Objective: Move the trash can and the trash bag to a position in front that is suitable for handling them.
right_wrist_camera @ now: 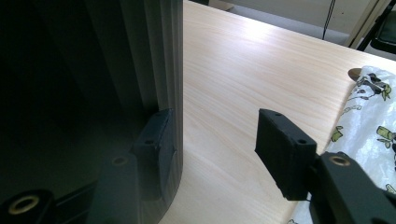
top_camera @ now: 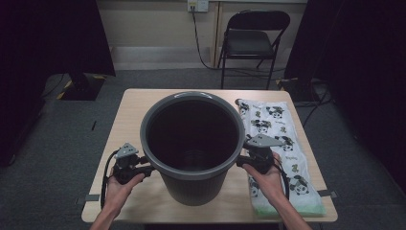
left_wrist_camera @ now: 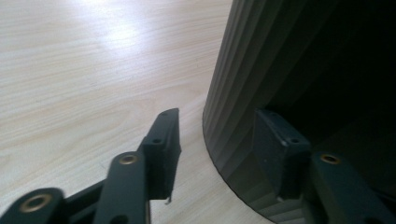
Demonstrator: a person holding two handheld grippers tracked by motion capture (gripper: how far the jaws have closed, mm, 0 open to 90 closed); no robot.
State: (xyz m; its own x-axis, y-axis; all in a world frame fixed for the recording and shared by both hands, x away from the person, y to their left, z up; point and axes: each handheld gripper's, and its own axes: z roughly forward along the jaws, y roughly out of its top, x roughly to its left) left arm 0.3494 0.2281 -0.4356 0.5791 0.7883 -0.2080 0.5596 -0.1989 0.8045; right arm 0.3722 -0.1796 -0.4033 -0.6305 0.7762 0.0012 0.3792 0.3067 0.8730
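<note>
A tall dark grey ribbed bin point(top_camera: 191, 189) stands upright in the middle of a light wooden table point(top_camera: 129, 115), its inside dark. My left gripper point(top_camera: 148, 168) is at the bin's left side just under the rim, and my right gripper point(top_camera: 239, 160) is at its right side at the same height. In the left gripper view the gripper point(left_wrist_camera: 219, 149) is open, with one jaw over bare table point(left_wrist_camera: 93, 70) and the other against the bin wall point(left_wrist_camera: 243, 70). The right gripper point(right_wrist_camera: 215, 140) is open too, with one jaw in shadow against the bin wall point(right_wrist_camera: 154, 46).
A folded plastic bag with panda print point(top_camera: 275, 139) lies along the table's right side, close to my right hand; it also shows in the right gripper view point(right_wrist_camera: 373, 107). A black folding chair point(top_camera: 253, 38) stands beyond the table. Bare wood lies left of the bin.
</note>
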